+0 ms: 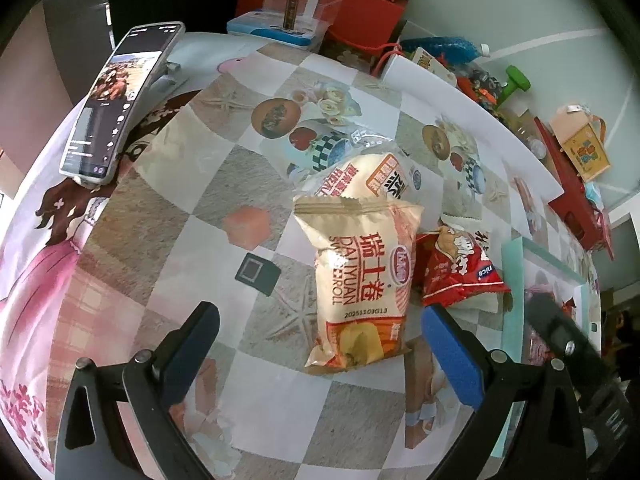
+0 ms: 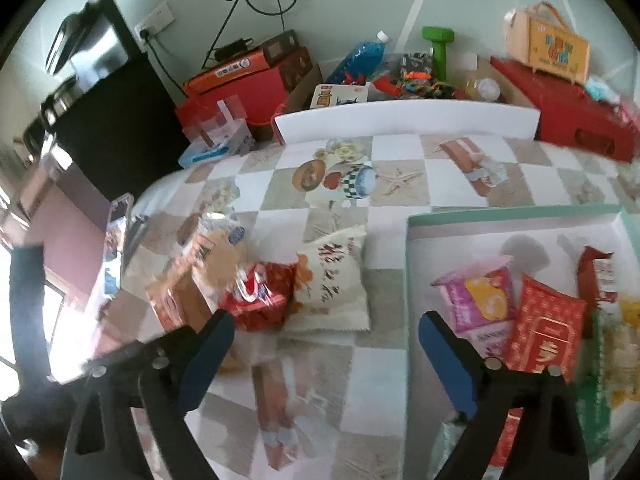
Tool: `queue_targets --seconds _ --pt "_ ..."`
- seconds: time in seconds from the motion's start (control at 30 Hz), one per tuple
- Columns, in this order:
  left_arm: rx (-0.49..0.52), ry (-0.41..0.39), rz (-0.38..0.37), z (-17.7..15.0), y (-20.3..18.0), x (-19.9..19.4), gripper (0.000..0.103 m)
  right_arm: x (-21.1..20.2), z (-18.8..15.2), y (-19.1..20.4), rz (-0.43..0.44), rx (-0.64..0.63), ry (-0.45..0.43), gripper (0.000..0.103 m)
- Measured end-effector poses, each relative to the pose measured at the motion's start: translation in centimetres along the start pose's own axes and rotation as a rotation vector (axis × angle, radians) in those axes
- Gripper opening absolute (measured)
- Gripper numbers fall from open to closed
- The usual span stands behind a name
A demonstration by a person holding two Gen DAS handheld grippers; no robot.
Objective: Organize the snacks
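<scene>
In the left wrist view a beige Swiss roll packet (image 1: 360, 280) lies on the patterned tablecloth (image 1: 200, 208), just ahead of my open, empty left gripper (image 1: 320, 340). A clear-wrapped bread packet (image 1: 372, 176) lies behind it and a red snack bag (image 1: 460, 268) to its right. In the right wrist view my right gripper (image 2: 326, 344) is open and empty above the table. Ahead of it lie a red snack bag (image 2: 260, 296), a white snack bag (image 2: 332, 280) and the beige packet (image 2: 184, 292). A pale green box (image 2: 500, 214) at the right holds a pink packet (image 2: 480, 300), a red packet (image 2: 548, 328) and other snacks.
A phone on a stand (image 1: 116, 100) is at the table's far left. Red boxes (image 1: 320, 4), a blue bottle (image 2: 360, 56), a green dumbbell (image 2: 440, 44) and a small orange carton (image 2: 548, 44) crowd the far edge by the wall. A black card (image 1: 256, 272) lies on the cloth.
</scene>
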State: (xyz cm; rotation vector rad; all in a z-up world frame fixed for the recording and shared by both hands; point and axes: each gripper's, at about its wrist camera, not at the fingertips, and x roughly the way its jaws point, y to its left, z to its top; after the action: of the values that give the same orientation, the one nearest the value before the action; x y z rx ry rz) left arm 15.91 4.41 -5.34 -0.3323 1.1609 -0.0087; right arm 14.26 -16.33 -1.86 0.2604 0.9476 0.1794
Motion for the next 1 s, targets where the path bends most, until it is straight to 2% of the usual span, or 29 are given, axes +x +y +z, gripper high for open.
queue_targets --seconds 0.23,0.37,0.7,0.77,0.93,1.0 --pt "-0.003 0.004 -0.01 0.6 -0.2 0.8 0.1 2.3 1.9 1.6 0.086 0.019 0.054 0.085" --pt "-0.017 0.007 -0.017 0.7 0.1 1.1 0.087 4.0 2.3 2.9 0.081 -0.025 0.099 0.08" --pt "-0.001 0.03 -0.003 0.7 -0.4 2.0 0.085 7.3 2.3 4.7 0.054 -0.078 0.182 0.08" --pt "-0.011 0.035 -0.015 0.7 -0.3 2.2 0.078 7.5 2.2 4.8 0.039 -0.089 0.176 0.079" --pt "-0.004 0.037 -0.011 0.6 -0.4 2.2 0.075 7.7 2.3 5.3 -0.003 -0.131 0.171 0.067" --pt "-0.005 0.037 -0.023 0.6 -0.4 2.2 0.064 7.6 2.3 5.3 0.017 -0.122 0.174 0.056"
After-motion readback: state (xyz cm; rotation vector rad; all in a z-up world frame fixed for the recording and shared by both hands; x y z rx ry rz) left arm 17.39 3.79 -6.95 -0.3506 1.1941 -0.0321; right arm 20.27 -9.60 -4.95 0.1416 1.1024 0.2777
